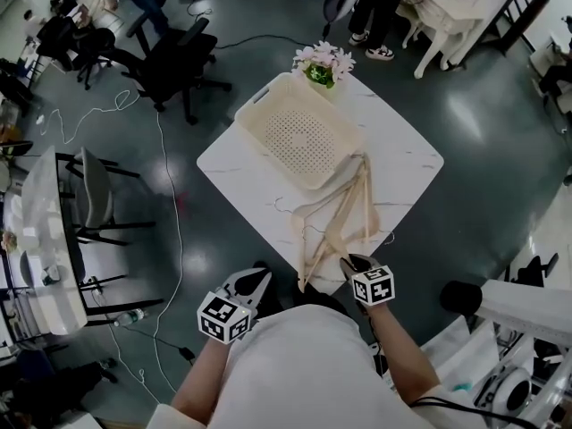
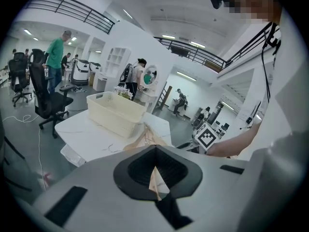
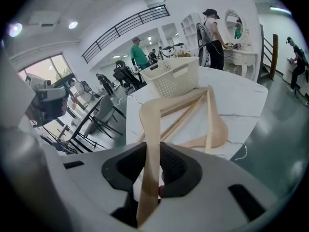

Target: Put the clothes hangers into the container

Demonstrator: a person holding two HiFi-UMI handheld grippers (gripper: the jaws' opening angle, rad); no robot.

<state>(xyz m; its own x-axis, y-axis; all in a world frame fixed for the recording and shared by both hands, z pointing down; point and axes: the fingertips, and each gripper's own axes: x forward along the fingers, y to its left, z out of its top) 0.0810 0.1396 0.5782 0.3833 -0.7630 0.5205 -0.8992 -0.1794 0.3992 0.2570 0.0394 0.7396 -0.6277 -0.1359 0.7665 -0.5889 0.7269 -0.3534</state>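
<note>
2 grippers sit low by the person's body, at the near edge of the white table (image 1: 241,172). The right gripper (image 1: 356,264) (image 3: 153,149) has its jaws squeezed tight on the thin arm of 1 wooden hanger (image 3: 149,120). That hanger goes up from the jaws, bends, and then runs off toward the far side of the table. The left gripper (image 1: 253,284) (image 2: 154,151) has its jaws pressed together with nothing in them. It hangs just off the table edge, to the left of the right gripper.

The other hangers (image 1: 344,208) lie in a messy pile on the near half of the table. They cross over each other, and their far ends are just beside the near corner of the container (image 1: 304,137). The container is a cream basket with small holes in its bottom, and no hanger is inside it. It sits on the far half of the table. A bunch of pale flowers (image 1: 323,63) stands at the far corner, right behind the basket. A black chair (image 1: 179,61) stands on the dark floor, well apart from the table
</note>
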